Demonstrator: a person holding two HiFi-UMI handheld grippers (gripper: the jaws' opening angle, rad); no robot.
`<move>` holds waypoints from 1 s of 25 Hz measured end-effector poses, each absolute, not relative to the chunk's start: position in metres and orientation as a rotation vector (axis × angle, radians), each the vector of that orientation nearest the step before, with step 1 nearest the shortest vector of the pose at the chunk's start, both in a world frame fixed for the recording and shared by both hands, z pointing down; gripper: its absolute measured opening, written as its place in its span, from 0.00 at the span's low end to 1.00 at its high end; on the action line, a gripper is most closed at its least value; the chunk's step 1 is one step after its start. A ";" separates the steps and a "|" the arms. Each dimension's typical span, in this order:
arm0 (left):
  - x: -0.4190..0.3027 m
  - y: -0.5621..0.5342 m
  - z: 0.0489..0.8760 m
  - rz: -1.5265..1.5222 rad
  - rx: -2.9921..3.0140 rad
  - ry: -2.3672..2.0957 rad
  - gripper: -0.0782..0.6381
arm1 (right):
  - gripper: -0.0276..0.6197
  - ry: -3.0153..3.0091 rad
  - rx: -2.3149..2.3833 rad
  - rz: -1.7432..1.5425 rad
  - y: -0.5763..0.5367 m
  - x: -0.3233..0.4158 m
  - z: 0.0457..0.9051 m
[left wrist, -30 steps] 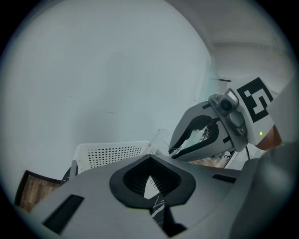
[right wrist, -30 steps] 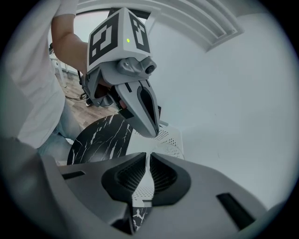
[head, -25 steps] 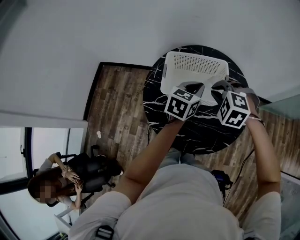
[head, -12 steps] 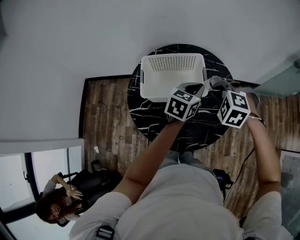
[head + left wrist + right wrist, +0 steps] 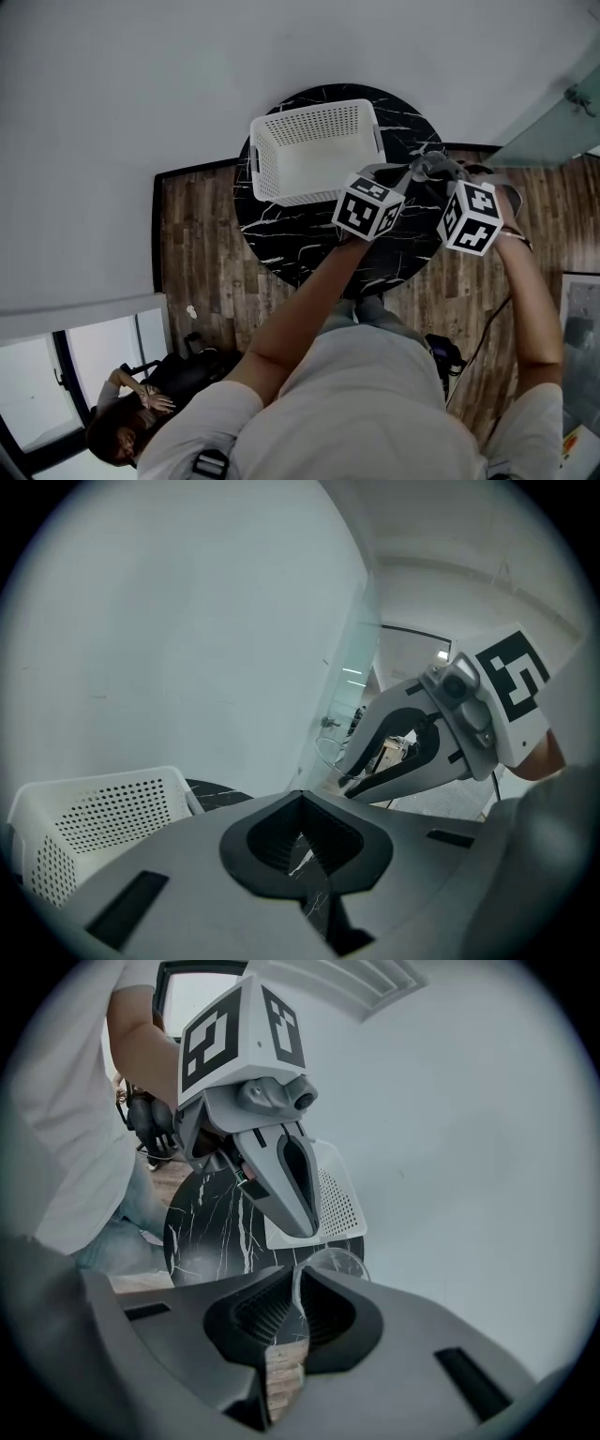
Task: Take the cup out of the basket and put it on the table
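Clear cup (image 5: 330, 1262), plain only in the right gripper view, is rim-pinched by right claw (image 5: 296, 1286); left claw (image 5: 301, 806) closed, empty.

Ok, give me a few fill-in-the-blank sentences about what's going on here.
The gripper pinching the clear cup is the person's ___ one.
The basket stands on the round table, and its colour is ___.
The left gripper, jaws together, holds ___.
Missing words: right; white; nothing.

One basket (image 5: 317, 118), one cup (image 5: 334, 1262) (clear), one table (image 5: 281, 234); left tongs (image 5: 301, 801), right tongs (image 5: 295, 1275): two.
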State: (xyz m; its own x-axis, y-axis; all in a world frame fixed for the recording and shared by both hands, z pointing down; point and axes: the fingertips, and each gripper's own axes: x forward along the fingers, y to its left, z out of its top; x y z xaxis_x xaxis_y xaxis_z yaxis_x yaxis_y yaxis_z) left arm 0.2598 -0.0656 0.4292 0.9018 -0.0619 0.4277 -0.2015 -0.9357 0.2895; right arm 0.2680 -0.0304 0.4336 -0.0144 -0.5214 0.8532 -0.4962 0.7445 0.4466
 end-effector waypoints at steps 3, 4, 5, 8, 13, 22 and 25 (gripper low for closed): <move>0.267 -0.059 0.433 0.614 2.735 -0.176 0.11 | 0.08 -1.644 0.828 -0.008 -0.024 0.275 0.438; 0.268 -0.058 0.435 0.618 2.731 -0.173 0.11 | 0.08 -1.645 0.827 -0.004 -0.023 0.277 0.440; 0.269 -0.057 0.437 0.623 2.727 -0.170 0.11 | 0.08 -1.647 0.826 -0.001 -0.022 0.277 0.442; 0.270 -0.054 0.444 0.634 2.713 -0.168 0.11 | 0.08 -1.654 0.818 0.006 -0.022 0.278 0.448; 0.271 -0.052 0.460 0.654 2.681 -0.169 0.11 | 0.08 -1.666 0.796 0.025 -0.024 0.277 0.463; 0.272 -0.049 0.498 0.697 2.613 -0.160 0.11 | 0.08 -1.670 0.751 0.081 -0.024 0.283 0.501; 0.272 -0.049 0.511 0.710 2.592 -0.161 0.11 | 0.08 -1.671 0.738 0.100 -0.024 0.284 0.516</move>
